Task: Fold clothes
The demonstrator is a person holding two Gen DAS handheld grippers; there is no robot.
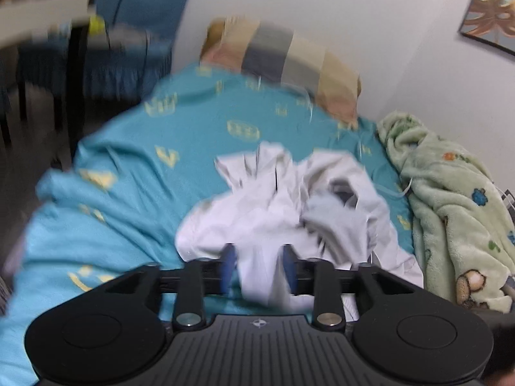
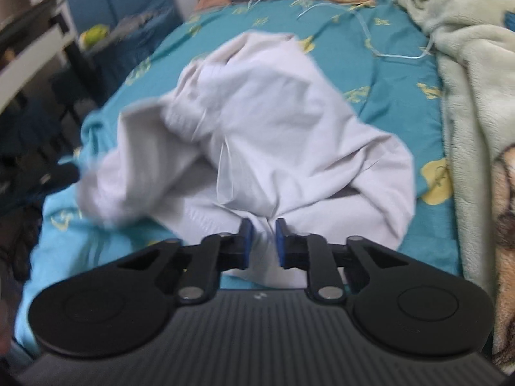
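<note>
A crumpled white garment lies bunched on a bed with a teal sheet. My left gripper is shut on a fold of the white garment, with cloth bunched between its blue pads. In the right wrist view the same white garment spreads ahead in a heap on the teal sheet. My right gripper is shut on another fold of it near its closest edge. Both views are blurred by motion.
A light green fleece blanket lies along the bed's right side, also in the right wrist view. A striped pillow is at the head by the white wall. Dark furniture and a blue cover stand to the left.
</note>
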